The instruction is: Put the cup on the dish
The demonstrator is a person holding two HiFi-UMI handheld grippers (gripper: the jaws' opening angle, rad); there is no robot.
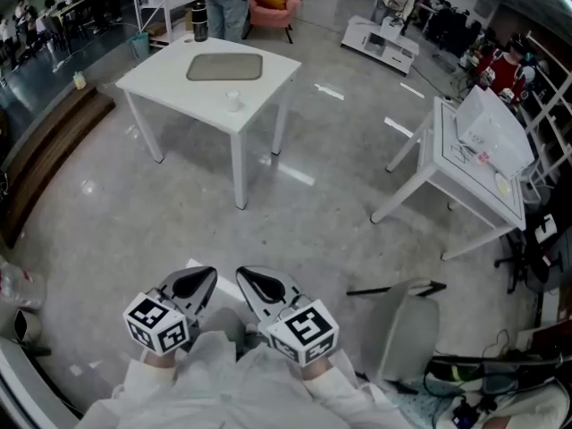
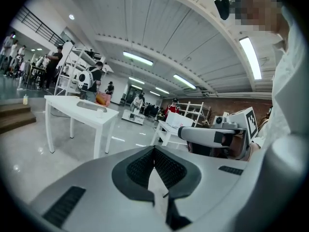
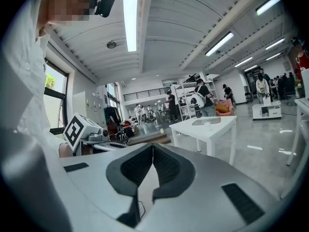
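A small white cup [image 1: 233, 99] stands on a white table [image 1: 259, 107] far ahead of me, next to a flat grey dish [image 1: 224, 67]. The same cup [image 2: 100, 112] and dish [image 2: 88, 106] look tiny in the left gripper view, and so do the cup [image 3: 208, 123] and dish [image 3: 205, 121] in the right gripper view. My left gripper [image 1: 202, 276] and right gripper [image 1: 245, 277] hang side by side close to my body, well short of the table. Both are shut with nothing between their jaws, as the left gripper [image 2: 154, 149] and right gripper [image 3: 153, 145] show in their own views.
A dark bottle [image 1: 199, 21] stands at the table's far edge. A second white table [image 1: 474, 164] with papers is at the right, a grey chair [image 1: 407, 320] near my right side. Wooden steps [image 1: 45, 150] run along the left. People and shelves fill the background.
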